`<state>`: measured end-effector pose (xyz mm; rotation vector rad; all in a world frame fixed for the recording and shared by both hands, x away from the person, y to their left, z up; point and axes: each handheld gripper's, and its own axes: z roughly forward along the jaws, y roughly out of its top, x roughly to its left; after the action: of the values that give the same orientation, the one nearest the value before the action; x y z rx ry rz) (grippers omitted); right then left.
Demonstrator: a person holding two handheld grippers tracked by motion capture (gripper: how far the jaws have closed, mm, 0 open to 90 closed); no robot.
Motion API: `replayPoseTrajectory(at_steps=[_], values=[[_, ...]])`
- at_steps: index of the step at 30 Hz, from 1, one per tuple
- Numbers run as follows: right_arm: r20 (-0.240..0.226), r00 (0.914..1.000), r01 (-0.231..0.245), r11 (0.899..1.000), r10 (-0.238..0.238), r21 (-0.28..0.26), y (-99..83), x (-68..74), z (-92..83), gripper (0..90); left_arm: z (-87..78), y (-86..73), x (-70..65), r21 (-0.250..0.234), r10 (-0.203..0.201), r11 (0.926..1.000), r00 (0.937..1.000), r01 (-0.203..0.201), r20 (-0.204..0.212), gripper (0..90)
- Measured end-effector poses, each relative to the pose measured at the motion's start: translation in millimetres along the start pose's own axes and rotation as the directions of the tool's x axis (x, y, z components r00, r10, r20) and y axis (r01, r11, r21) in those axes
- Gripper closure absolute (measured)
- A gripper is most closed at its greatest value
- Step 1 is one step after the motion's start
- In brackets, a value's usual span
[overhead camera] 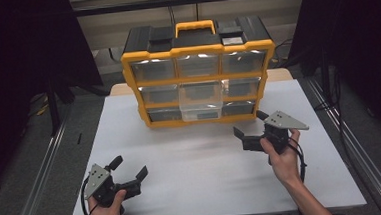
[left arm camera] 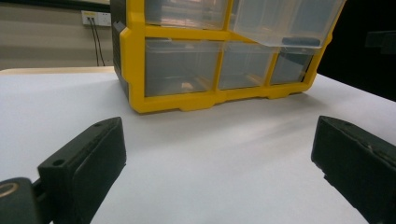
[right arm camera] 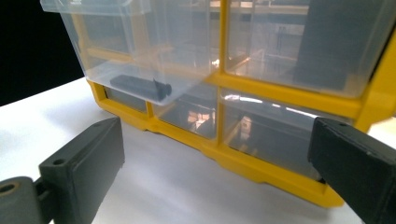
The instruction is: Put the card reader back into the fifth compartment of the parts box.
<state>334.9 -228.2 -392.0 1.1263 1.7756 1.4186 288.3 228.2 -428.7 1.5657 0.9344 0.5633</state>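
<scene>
Nine clear plastic drawers in yellow-framed organiser [overhead camera: 199,79], black top, yellow handle, standing at far side of white counter [overhead camera: 197,172]. Middle drawer [overhead camera: 201,101] pulled out, overhanging lower row; dark oblong item [right arm camera: 140,86] inside, maybe tool bit. Right claw [overhead camera: 251,129] wide open, empty, near organiser's right corner. Left claw [overhead camera: 129,169] wide open, empty, well apart at near edge.

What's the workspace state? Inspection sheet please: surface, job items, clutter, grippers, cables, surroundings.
Surface: white table, bare in front.
Job's things: yellow drawer organizer upright at the far edge; its middle clear drawer pulled out, a dark part inside.
Clutter: nothing seen.
Grippers: left gripper open, near front left corner; right gripper open, close to the organizer; both empty.
Cables: one trailing from each gripper.
Surroundings: dark curtains, floor rails, wall socket.
</scene>
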Motion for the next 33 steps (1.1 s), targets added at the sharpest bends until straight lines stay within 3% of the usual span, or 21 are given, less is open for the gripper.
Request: replayPoseTrajectory(at_steps=[6, 11, 14, 18, 33], values=[[0.022, 0.9997, -0.014, 1.0, 0.014, -0.003, -12.2, -4.8, -12.1, 3.7, 1.2, -0.3, 0.4, 0.004, 0.002, 1.0, 1.0, -0.002, -0.005, 3.3], [0.044, 0.9987, -0.022, 0.999, 0.023, -0.027, -18.2, -8.3, -24.6, 3.7, 1.3, -0.2, -0.3, 0.001, -0.016, 0.9999, 0.9998, 0.016, 0.008, 3.3], [0.064, 0.9974, -0.029, 0.998, 0.033, -0.06, -20.7, -11.0, -34.4, 3.7, 1.0, -0.5, 0.9, 0.012, -0.001, 0.9999, 1.0, 0.001, 0.006, 3.3], [0.066, 0.9962, -0.053, 0.997, 0.057, -0.058, -26.6, -14.8, -43.5, 3.7, 0.7, -0.5, 0.9, 0.014, 0.004, 0.9999, 0.9999, -0.005, 0.012, 3.3], [0.111, 0.992, -0.059, 0.998, 0.062, -0.029, -45.1, -16.4, -75.1, 4.0, -2.2, -0.8, 0.8, 0.002, 0.001, 1.0, 1.0, -0.001, 0.001, 3.4]])
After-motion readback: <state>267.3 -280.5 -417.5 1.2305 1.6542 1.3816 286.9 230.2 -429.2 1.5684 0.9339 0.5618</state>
